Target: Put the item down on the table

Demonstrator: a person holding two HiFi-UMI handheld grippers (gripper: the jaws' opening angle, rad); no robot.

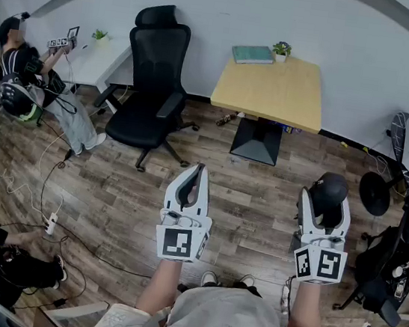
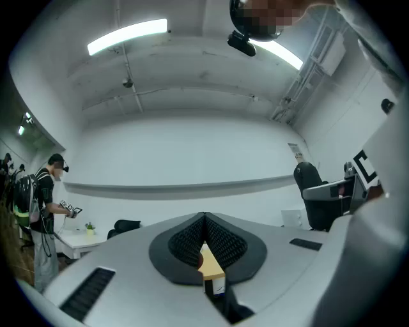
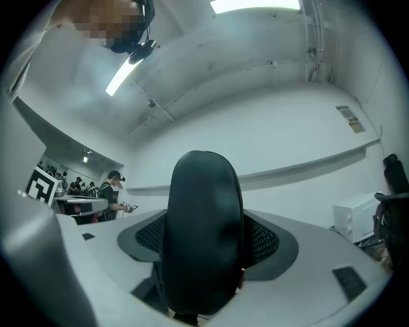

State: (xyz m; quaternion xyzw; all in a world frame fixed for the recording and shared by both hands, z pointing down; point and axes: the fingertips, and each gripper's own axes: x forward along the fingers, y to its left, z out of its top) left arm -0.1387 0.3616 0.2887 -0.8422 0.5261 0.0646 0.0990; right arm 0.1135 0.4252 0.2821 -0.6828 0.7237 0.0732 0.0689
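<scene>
Two grippers are in the head view, each carried on one of the person's forearms over a wood-plank floor (image 1: 109, 198).

1. Left gripper (image 1: 201, 167): the jaws are pressed together, meeting along one line at the tip. The left gripper view shows nothing between them; a strip of yellow wood shows only through the small gap below the meeting point.

2. Right gripper (image 1: 325, 211): the jaws are spread wide and clamp a black rounded item (image 1: 330, 186). In the right gripper view the item fills the space between the jaws, and the textured pads (image 3: 265, 241) bear on both of its sides. The item stands upright between the jaws, and its smooth dark top rises above them.

3. Location of the item: it is held in the air above the floor, well apart from the counter (image 1: 275, 93). It touches no surface other than the jaws.

4. Counter: a yellow wood top on a dark pedestal base, set against the wall. A green book (image 1: 252, 54) and a small potted plant (image 1: 281, 50) sit at its far edge.

5. Surroundings: a black office chair (image 1: 152, 76) stands left of the counter. A second person (image 1: 35, 78) stands at a white desk (image 1: 102, 58) at the far left.
</scene>
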